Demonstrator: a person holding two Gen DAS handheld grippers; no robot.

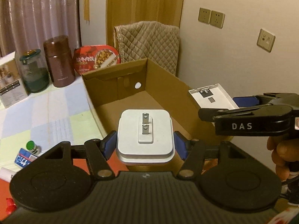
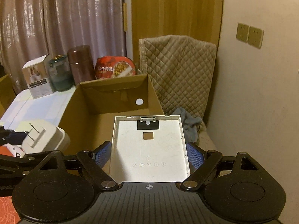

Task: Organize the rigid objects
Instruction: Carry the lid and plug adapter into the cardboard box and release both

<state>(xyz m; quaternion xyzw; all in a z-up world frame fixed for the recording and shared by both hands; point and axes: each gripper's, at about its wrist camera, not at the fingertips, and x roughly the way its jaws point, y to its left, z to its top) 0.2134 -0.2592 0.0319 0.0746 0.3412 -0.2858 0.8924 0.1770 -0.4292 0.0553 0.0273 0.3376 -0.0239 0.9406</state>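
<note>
A collision between the two loads was judged the main risk, since both were held close together above the open brown cardboard box (image 1: 149, 100). The white square plug adapter with two metal prongs (image 1: 145, 136) was clamped between the blue pads of the left hand-held gripper (image 1: 144, 146), over the box's near edge. The shallow white rectangular plastic tray (image 2: 149, 149) was gripped by its side walls in the right hand-held gripper (image 2: 149, 154), over the box's right wall.

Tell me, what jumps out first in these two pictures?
A white plug adapter, prongs facing the camera, sits clamped in the left gripper. The right gripper holds a shallow white tray. Both hang by an open cardboard box with nothing visible inside.
</note>
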